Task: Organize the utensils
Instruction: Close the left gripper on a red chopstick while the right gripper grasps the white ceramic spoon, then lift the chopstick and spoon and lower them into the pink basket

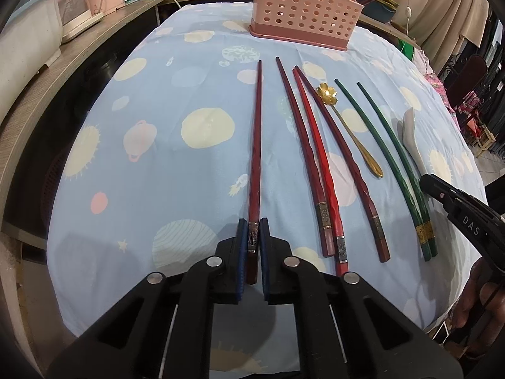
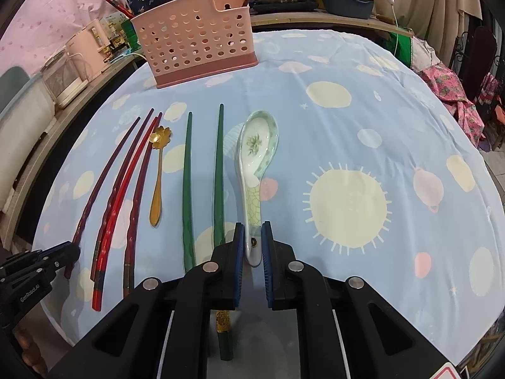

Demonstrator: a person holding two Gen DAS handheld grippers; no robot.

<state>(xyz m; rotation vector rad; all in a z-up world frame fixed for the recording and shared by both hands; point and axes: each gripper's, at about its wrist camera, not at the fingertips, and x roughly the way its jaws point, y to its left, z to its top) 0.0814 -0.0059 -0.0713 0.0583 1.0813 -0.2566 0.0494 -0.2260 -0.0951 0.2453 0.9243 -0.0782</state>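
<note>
Two grippers are each closed on a utensil lying on the blue planet-print tablecloth [image 1: 157,164]. At the bottom centre of the left wrist view, the left gripper [image 1: 253,237] pinches the banded end of a dark red chopstick [image 1: 257,145], whose tip reaches up toward the frame's middle. At the bottom centre of the right wrist view, the right gripper [image 2: 252,237] clamps the handle of a white ceramic spoon [image 2: 257,154] with a green flower in its bowl. Between those two pieces lie three more red chopsticks [image 1: 315,164], a gold flower-headed spoon [image 1: 344,126] and two green chopsticks [image 1: 388,161], all roughly parallel, thin tips toward the top of the frame. A pink perforated utensil holder [image 2: 192,47] stands upright at the upper left of the right wrist view; red chopstick ends [image 2: 116,4] stick out above its rim on the left and another rises at its right corner, though its inner compartments are hidden.
</note>
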